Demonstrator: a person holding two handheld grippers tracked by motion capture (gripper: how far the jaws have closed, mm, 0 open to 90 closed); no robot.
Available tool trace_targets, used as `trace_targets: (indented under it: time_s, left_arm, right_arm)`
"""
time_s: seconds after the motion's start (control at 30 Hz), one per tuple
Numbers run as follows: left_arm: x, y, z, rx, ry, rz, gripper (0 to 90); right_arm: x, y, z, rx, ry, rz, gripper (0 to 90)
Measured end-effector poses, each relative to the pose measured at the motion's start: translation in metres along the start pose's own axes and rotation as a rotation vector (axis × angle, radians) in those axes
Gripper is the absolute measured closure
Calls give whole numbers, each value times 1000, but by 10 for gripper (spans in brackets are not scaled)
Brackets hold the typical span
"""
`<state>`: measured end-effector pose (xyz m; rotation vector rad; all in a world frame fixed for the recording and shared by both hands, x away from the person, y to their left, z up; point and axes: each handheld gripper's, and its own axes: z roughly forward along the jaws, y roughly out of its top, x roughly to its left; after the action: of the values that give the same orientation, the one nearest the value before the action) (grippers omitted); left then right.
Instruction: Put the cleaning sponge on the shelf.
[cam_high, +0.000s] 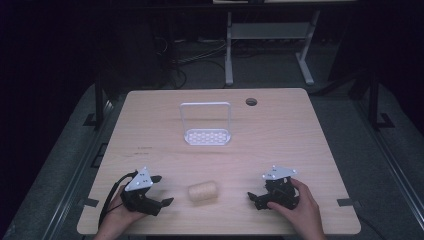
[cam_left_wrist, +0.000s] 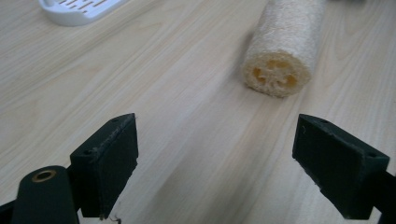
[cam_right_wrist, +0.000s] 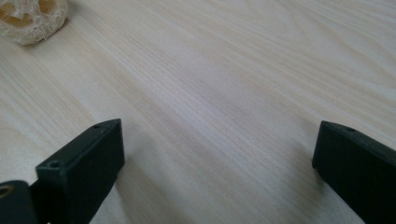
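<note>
I judged the job barely begun: the loofah (cam_high: 203, 192) lay on its side low in the middle of the high view, untouched, on the bare tabletop (cam_high: 280, 135) between my two tools. My left tool (cam_high: 157, 189) sat at the lower left of that frame with its jaws spread wide and empty, pointed toward the loofah and near it but not touching; in the left gripper view the loofah (cam_left_wrist: 280, 51) showed at the upper right, its porous cut end facing the camera, ahead of the open jaws. My right tool (cam_high: 254, 197) rested at the lower right of the high view, a hand (cam_high: 297, 207) wrapped around it, jaws likewise wide and holding nothing; in the right gripper view the loofah (cam_right_wrist: 29, 17) peeked in at the upper left corner, well off from the jaws. The white rack (cam_high: 206, 124), with a perforated base and a tall looped frame, stood upright near the centre of the tabletop, well apart from the loofah, and it seemed the likely place for it. So the grasp, the lift and the placing all looked left to do. The tabletop was pale wood grain with a round cable hole (cam_high: 251, 102) toward its far edge. The room beyond was dark, with grey flooring, loose cables and the legs of a white bench (cam_high: 270, 35) at the top of the frame.
</note>
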<state>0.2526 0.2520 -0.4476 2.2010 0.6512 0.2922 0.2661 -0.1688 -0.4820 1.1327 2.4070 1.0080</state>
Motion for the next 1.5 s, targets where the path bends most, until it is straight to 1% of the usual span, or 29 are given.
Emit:
trace_targets:
  time_s: [0.1, 0.17, 0.47, 0.63, 0.67, 0.73, 0.8, 0.9, 1.03, 1.17, 1.23, 1.5]
  left_arm:
    - [-4, 3, 2, -3, -19, 12, 139]
    - [-5, 3, 2, -3, -26, 14, 140]
    - [-15, 11, 8, -9, -71, 51, 139]
    - [-16, 17, 10, -17, -88, 60, 139]
    - [-17, 21, 11, -24, -95, 70, 139]
    - [-18, 22, 12, -27, -100, 73, 139]
    - [-18, 26, 14, -28, -108, 85, 139]
    - [-17, 32, 17, -34, -122, 91, 139]
    - [-18, 42, 23, -34, -140, 115, 139]
    - [-18, 48, 28, -36, -154, 128, 139]
    - [-19, 49, 29, -38, -157, 125, 139]
    - [-20, 59, 39, -30, -181, 139, 139]
  right_arm:
    - [0, 0, 0, 0, 0, 0, 18]
    - [0, 0, 0, 1, 0, 2, 18]
    - [0, 0, 0, 1, 0, 2, 18]
    - [0, 0, 0, 1, 0, 2, 18]
    - [0, 0, 0, 1, 0, 2, 18]
    - [0, 0, 0, 1, 0, 2, 18]
    - [0, 0, 0, 1, 0, 1, 18]
    - [0, 0, 0, 1, -1, 2, 18]
    - [0, 0, 0, 2, -1, 3, 18]
    - [0, 0, 0, 3, -2, 3, 19]
    - [0, 0, 0, 2, -2, 2, 19]
    - [0, 0, 0, -1, -1, 2, 18]
